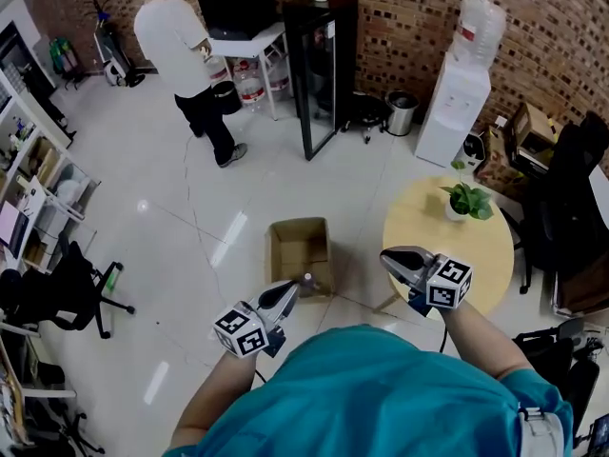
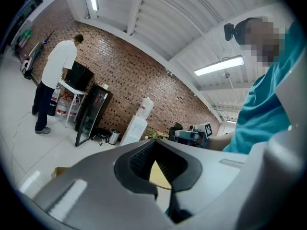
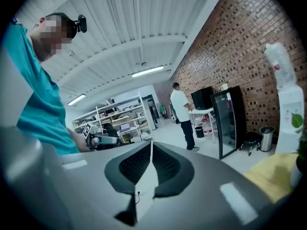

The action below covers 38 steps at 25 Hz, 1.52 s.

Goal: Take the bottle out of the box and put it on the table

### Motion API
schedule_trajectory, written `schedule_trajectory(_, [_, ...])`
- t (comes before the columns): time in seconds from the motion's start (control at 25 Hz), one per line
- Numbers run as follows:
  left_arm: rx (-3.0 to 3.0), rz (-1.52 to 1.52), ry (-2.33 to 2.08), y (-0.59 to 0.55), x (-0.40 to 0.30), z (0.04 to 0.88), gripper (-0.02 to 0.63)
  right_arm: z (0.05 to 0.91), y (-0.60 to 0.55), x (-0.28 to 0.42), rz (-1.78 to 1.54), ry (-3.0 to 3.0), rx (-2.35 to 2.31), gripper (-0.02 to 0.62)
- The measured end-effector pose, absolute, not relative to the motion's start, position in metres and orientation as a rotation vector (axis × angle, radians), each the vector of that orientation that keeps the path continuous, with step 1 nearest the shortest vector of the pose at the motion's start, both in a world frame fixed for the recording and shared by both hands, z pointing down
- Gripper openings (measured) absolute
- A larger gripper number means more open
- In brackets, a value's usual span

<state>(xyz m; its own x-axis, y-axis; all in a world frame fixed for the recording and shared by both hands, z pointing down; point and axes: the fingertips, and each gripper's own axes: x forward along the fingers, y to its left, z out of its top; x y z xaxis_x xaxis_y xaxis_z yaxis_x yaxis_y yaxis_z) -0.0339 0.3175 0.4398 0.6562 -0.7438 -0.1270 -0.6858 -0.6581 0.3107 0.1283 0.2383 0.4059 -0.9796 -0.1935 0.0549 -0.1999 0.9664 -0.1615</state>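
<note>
From the head view we see the open brown cardboard box (image 1: 300, 253) on the pale tiled floor. A small clear plastic bottle (image 1: 306, 281) stands upright at the near edge of its opening. Only this view shows the bottle; it is too small for us to make out more.

The left gripper (image 1: 289, 290) hangs just beside that near edge and does not touch the bottle. The right gripper (image 1: 388, 255) hangs over the near left edge of the round yellow wooden table (image 1: 428, 231). A small green potted plant (image 1: 466, 201) sits towards the table's far edge.

The left gripper view gives us what the head view cannot. The left gripper's (image 2: 154, 140) fingers are pressed together with nothing between them. A sliver of the yellow table (image 2: 158, 174) shows through the gap behind the tips.

In the right gripper view the right gripper's (image 3: 151, 143) fingers stand a thin slit apart, empty. This view alone shows us the white storage shelving (image 3: 120, 116) across the room. Both gripper views take in the person in a white shirt (image 3: 181, 105) by the black glass-door fridge (image 3: 228, 116).
</note>
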Motion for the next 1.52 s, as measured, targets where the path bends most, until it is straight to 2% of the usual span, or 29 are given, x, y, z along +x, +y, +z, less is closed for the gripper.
schedule_trajectory(0.44, [2.323, -0.173, -1.306, 0.083, -0.029, 0.538, 0.0, 0.501, -0.009, 0.093, 0.272, -3.003, -0.06, 0.012])
schedule_trajectory(0.76, [2.155, 0.041, -1.306, -0.013, -0.072, 0.655, 0.0, 0.608, -0.1, 0.009, 0.357, -2.911, -0.134, 0.017])
schedule_trajectory(0.96, [2.064, 0.216, -1.147, -0.116, -0.13, 0.705, 0.0, 0.649, -0.195, -0.07, 0.515, -2.735, -0.05, 0.03])
schedule_trajectory(1.08, [2.031, 0.304, -1.072, -0.134, -0.165, 0.773, 0.005, 0.704, -0.216, -0.111, 0.599, -2.645, 0.039, 0.059])
schedule_trajectory(1.2, [1.991, 0.411, -1.006, -0.147, -0.19, 0.848, 0.04, 0.768, -0.236, -0.137, 0.705, -2.571, 0.18, 0.081])
schedule_trajectory(1.4, [1.914, 0.591, -0.852, -0.227, -0.179, 0.968, 0.194, 0.894, -0.313, -0.139, 0.813, -2.404, 0.282, 0.114])
schedule_trajectory(1.52, [1.873, 0.664, -0.82, -0.259, -0.186, 1.039, 0.258, 0.964, -0.33, -0.148, 0.797, -2.343, 0.288, 0.136])
